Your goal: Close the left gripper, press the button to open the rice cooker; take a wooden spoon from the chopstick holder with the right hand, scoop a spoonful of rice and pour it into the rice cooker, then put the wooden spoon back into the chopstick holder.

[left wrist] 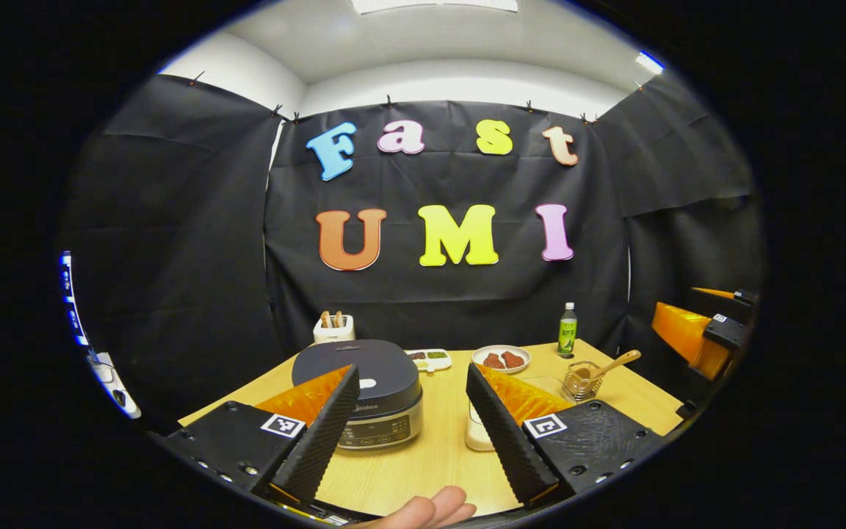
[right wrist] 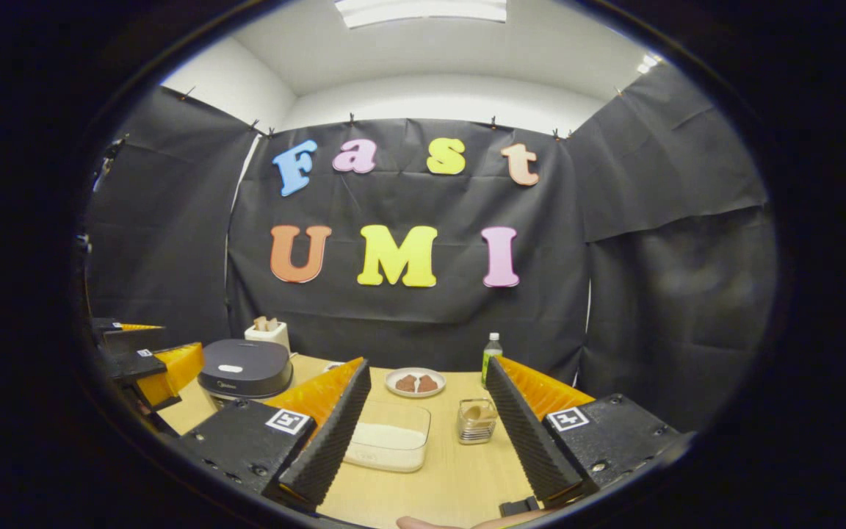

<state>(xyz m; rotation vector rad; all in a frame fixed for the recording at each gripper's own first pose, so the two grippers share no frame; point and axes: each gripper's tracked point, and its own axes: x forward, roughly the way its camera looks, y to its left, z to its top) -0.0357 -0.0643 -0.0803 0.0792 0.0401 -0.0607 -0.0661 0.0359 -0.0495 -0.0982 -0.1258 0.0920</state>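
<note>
1. My left gripper (left wrist: 412, 426) is spread wide and holds nothing; it hangs above the wooden table (left wrist: 438, 455), with the closed rice cooker (left wrist: 360, 393) just ahead between its fingers.
2. My right gripper (right wrist: 427, 433) is likewise spread wide and bare, above the near edge of the table.
3. The wooden spoon (left wrist: 614, 364) stands tilted in the chopstick holder (right wrist: 476, 421), which sits to the right of the clear container of rice (right wrist: 388, 437).
4. Behind them lie a plate (right wrist: 416, 383) with two brown pieces and a green bottle (right wrist: 491, 358), upright by the back wall.
5. A white toaster (left wrist: 333, 328) stands behind the cooker.
</note>
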